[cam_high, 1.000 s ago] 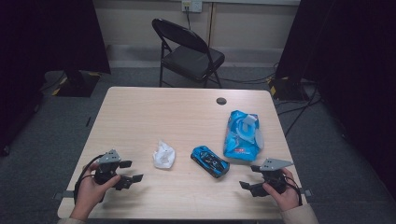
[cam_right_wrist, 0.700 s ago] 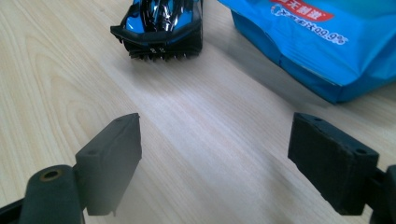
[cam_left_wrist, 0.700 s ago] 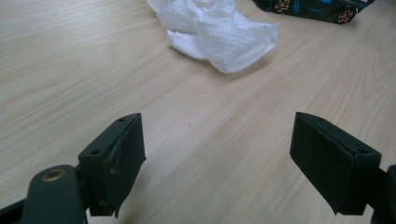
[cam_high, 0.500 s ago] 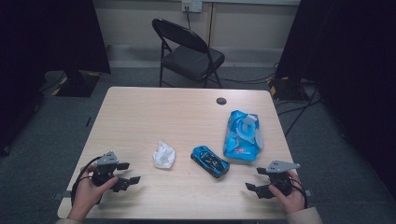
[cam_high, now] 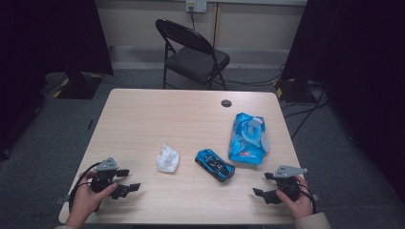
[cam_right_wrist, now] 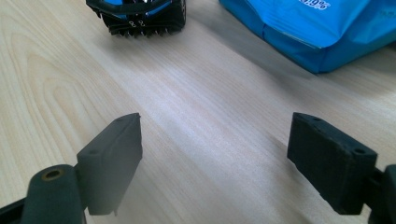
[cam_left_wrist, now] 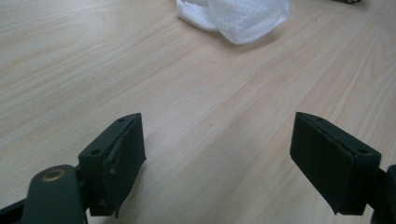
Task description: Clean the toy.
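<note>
The left gripper [cam_high: 125, 180] rests low over the near left corner of the table [cam_high: 143, 119], its jaws spread wide with nothing but bare wood between them. The right gripper [cam_high: 263, 185] mirrors it at the near right corner, jaws just as wide and just as empty. Both read as a ready stance — each tool parked on its own side, aimed inward at the things in the middle, so either hand can go in without crossing the other.

Ahead of the left jaws lies a crumpled white wipe [cam_high: 167, 159]; ahead of the right ones sits a blue toy car [cam_high: 215, 164], and just beyond it, nearly touching, a blue pack of wipes [cam_high: 248, 138] with its flap lifted. With the pack already opened and one sheet out beside the car, the work looks like wiping the car, though neither has been touched yet.

The high view gives the whole layout and the folding chair [cam_high: 193, 52] behind the table. The left gripper view adds the wipe's [cam_left_wrist: 233, 16] quilted texture and how clear the path to it is; the right gripper view shows the car's [cam_right_wrist: 140, 14] end close up and the pack's [cam_right_wrist: 322, 32] creased edge — details too small from above.
</note>
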